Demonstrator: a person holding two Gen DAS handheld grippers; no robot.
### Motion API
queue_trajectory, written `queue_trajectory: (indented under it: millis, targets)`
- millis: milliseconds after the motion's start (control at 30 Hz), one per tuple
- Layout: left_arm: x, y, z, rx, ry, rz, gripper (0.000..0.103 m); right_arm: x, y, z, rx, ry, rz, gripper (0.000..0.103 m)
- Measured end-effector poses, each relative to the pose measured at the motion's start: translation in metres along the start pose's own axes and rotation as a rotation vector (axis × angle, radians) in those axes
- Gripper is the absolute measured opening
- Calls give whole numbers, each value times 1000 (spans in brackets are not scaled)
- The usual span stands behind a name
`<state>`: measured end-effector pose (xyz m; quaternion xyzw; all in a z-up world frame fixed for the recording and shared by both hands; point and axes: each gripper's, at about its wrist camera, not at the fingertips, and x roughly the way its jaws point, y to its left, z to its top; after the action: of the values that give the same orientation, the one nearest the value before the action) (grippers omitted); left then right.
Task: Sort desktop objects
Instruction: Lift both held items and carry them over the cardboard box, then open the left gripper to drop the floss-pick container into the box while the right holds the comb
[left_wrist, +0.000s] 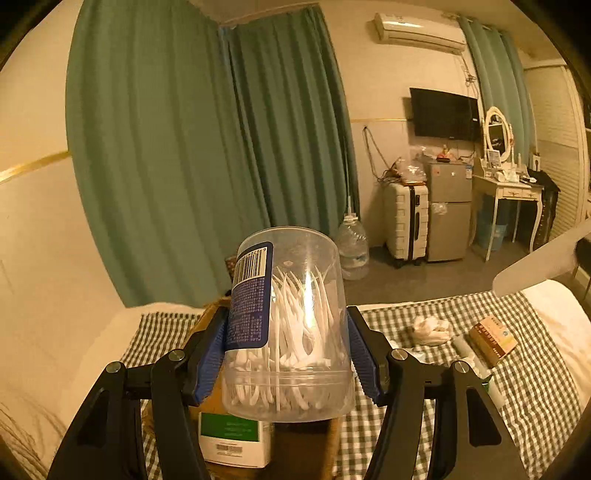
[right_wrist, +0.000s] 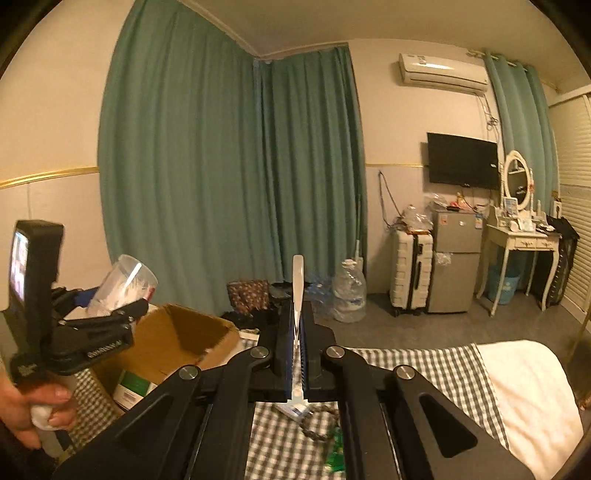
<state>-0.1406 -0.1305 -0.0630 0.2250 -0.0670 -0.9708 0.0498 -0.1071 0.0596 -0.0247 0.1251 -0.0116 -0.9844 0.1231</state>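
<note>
My left gripper (left_wrist: 286, 328) is shut on a clear plastic jar of white floss picks (left_wrist: 291, 314) with a blue label, its blue pads pressing both sides. The jar hangs tilted above an open cardboard box (left_wrist: 210, 317). In the right wrist view the same jar (right_wrist: 123, 282) sits in the left gripper (right_wrist: 118, 314) over the box (right_wrist: 173, 339). My right gripper (right_wrist: 295, 317) is shut on a thin flat white strip (right_wrist: 297, 280), seen edge-on. That strip (left_wrist: 535, 264) also shows at the right edge of the left wrist view.
A white and green carton (left_wrist: 234, 439) lies in the box. On the checked cloth (left_wrist: 417, 435) lie a crumpled white bag (left_wrist: 432, 328), an orange carton (left_wrist: 493, 339) and a pale roll (left_wrist: 467, 349). A hand (right_wrist: 37, 410) holds the left gripper's handle. Small items (right_wrist: 314, 428) lie under the right gripper.
</note>
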Motion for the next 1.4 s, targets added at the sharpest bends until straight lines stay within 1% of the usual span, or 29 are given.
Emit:
queue_trajectory:
  millis: [267,500,700,833,1133,1333,1400]
  targets:
    - [-2,35,0,-54,6,4,62,4,33,9,-40,-18,51,3]
    - [4,63,-6,-92,25,19,62,18,63,13,-30,-24,104,3]
    - [14,77,-14,-125,50,20,62,36,92,12,-55,-27,145,3]
    - [21,81,-20,-133,69,16,63,53,102,11,-47,-18,171,3]
    - [44,86,-33,-146,123,12,63,95,128,-5,-38,41,220,3]
    - [67,83,-45,-153,191,-4,63,126,139,-18,-42,92,239,3]
    - [76,83,-48,-151,215,5,62,137,142,-22,-36,116,243,3]
